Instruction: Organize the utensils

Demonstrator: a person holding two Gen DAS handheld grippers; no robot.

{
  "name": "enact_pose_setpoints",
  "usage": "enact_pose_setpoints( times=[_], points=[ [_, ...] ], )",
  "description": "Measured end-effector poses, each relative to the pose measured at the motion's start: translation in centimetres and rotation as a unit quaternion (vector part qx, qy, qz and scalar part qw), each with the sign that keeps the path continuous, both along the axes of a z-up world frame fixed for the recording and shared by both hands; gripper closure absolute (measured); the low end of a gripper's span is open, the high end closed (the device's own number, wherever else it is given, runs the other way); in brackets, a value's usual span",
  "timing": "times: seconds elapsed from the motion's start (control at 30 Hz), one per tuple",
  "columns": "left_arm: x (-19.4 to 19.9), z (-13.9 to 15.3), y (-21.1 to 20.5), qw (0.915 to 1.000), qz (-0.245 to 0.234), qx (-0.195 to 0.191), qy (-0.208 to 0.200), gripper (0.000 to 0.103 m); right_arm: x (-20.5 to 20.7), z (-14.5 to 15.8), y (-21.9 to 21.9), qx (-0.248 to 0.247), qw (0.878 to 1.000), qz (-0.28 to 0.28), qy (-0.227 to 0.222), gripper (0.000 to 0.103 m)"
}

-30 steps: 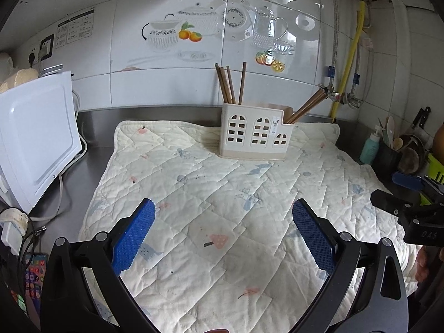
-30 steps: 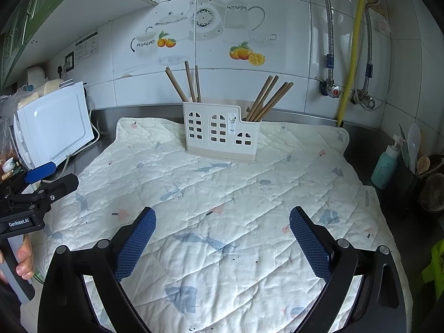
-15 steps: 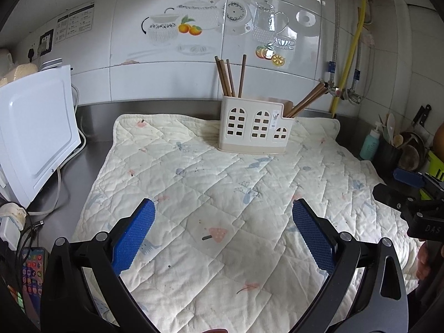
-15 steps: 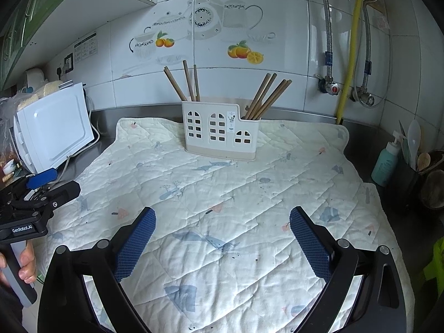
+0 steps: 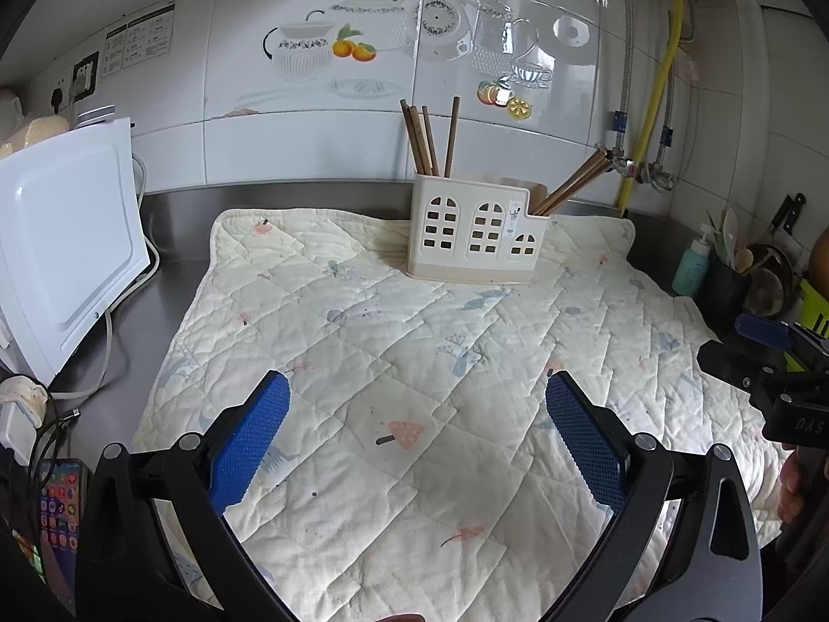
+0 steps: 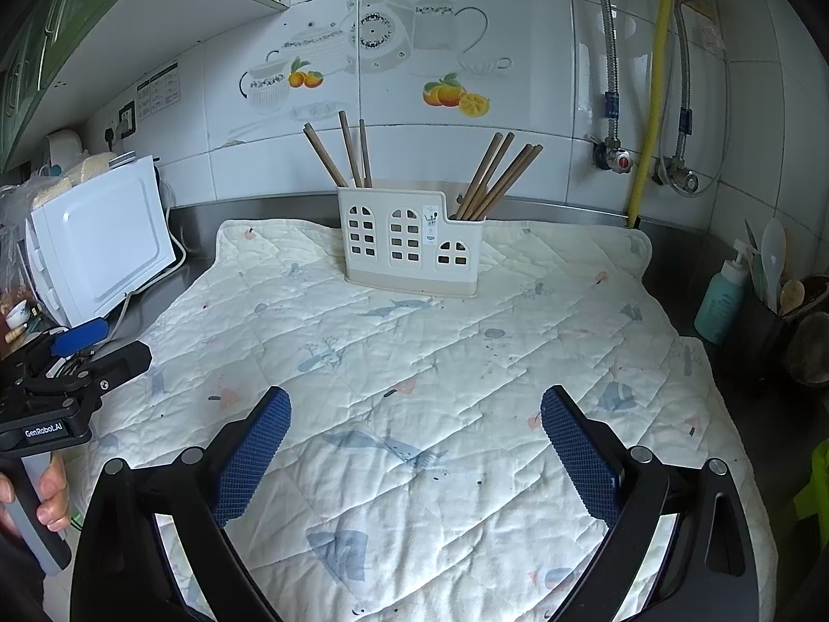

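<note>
Taking the white utensil holder [image 6: 412,241] as the landmark, it stands upright on the far middle of the quilted mat [image 6: 414,363], close to the tiled wall [image 6: 518,78]. Well to its left, off the mat on the steel counter [image 5: 171,285], sits a white appliance [image 6: 103,238] with its cable trailing down. Nearer the camera and left of the holder, the left gripper [image 5: 417,404] hovers over the mat with its blue pads [image 5: 248,438] spread wide and nothing between them; its black body also shows at the left edge of the right wrist view. In the holder's tall left compartment a group of brown chopsticks [image 6: 344,155] stands nearly upright, and in its low right compartment a second group of chopsticks [image 6: 500,179] leans out to the right. In front of the holder and apart from it, the right gripper [image 6: 414,407] is likewise held wide open above the mat, empty. To the holder's right, a yellow pipe [image 6: 653,78] runs down the wall, and a teal bottle [image 6: 720,303] stands off the mat's right edge.
</note>
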State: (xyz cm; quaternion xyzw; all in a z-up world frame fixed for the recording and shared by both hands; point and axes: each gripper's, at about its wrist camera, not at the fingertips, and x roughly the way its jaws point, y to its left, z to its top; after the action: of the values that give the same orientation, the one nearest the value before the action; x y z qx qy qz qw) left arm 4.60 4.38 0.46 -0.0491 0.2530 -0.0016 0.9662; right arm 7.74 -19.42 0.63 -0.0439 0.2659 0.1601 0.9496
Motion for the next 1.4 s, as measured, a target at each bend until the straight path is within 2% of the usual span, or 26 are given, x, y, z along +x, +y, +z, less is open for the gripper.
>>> enact_pose_setpoints(
  times=[1.4],
  points=[
    [0.24, -0.34, -0.71, 0.9999, -0.01, 0.007, 0.01, 0.005, -0.15, -0.3, -0.31, 0.008, 1.0, 0.0, 0.002, 0.009]
  ],
)
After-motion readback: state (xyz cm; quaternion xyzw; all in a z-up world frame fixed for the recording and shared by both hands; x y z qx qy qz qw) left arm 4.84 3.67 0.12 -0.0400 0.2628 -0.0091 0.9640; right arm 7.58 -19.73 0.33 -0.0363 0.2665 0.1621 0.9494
